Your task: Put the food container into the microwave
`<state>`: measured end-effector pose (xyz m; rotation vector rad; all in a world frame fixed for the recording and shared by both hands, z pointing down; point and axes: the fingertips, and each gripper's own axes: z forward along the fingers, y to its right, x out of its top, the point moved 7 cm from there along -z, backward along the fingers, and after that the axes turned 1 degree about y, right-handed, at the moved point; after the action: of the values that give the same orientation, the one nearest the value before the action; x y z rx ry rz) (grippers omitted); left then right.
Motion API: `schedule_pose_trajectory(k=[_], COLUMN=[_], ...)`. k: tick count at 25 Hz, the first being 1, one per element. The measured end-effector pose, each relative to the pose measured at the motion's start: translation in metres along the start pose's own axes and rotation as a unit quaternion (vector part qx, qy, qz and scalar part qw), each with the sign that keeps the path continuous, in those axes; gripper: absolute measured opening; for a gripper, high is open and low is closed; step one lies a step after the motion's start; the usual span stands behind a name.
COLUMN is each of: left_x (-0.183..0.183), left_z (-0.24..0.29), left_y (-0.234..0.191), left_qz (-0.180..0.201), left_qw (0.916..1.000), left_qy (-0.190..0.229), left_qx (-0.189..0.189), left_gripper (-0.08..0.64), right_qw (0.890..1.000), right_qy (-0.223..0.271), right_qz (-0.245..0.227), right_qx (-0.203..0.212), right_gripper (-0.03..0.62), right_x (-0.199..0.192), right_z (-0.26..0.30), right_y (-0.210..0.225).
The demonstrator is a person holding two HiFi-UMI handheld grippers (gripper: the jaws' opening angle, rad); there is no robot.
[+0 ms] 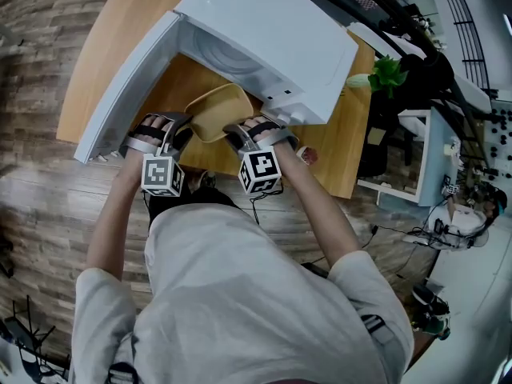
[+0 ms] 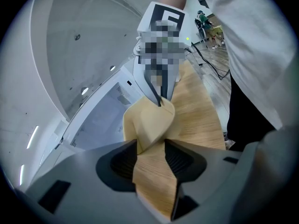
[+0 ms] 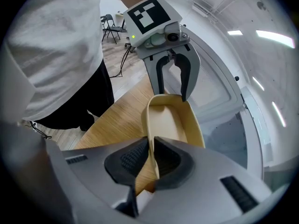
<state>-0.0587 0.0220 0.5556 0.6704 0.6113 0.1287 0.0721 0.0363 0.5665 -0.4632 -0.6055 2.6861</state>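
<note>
Now the container (image 1: 218, 110) hangs mid-frame before the open microwave (image 1: 272, 30), with the left gripper (image 2: 150, 146) and right gripper (image 3: 151, 148) each clamped on its rim. Insertion is in hand, I judge; next, both must carry it level into the cavity.

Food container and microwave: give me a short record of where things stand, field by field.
food container: beige, empty, held above the table
left gripper: closed on the rim at one end
right gripper: closed on the rim at the opposite end
microwave: white, on the table, door swung open
stage: container at the microwave's opening, not yet set inside
</note>
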Motion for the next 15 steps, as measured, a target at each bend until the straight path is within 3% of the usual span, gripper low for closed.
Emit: schedule_pose_trajectory(k=[5, 10, 12, 15], left_x=[0.001, -0.006, -0.008, -0.014], left_z=[0.002, 0.002, 0.003, 0.002], left_y=[-0.003, -0.007, -0.007, -0.011], left_qz=[0.014, -0.007, -0.025, -0.084], left_qw=[0.9996, 0.9992, 0.9987, 0.9949], left_qy=[-0.006, -0.011, -0.014, -0.013], left_qx=[0.023, 0.038, 0.043, 0.054], left_gripper=[0.202, 0.204, 0.202, 0.195], right_qw=[1.000, 1.000, 0.999, 0.998], right_qy=[-0.003, 0.000, -0.001, -0.003], right_qz=[-0.001, 0.025, 0.035, 0.055], right_qx=[0.011, 0.000, -0.002, -0.009], right_gripper=[0.030, 0.025, 0.025, 0.025], right_x=[-0.001, -0.002, -0.002, -0.002], right_z=[0.002, 0.002, 0.003, 0.003], right_y=[-0.001, 0.005, 0.007, 0.010])
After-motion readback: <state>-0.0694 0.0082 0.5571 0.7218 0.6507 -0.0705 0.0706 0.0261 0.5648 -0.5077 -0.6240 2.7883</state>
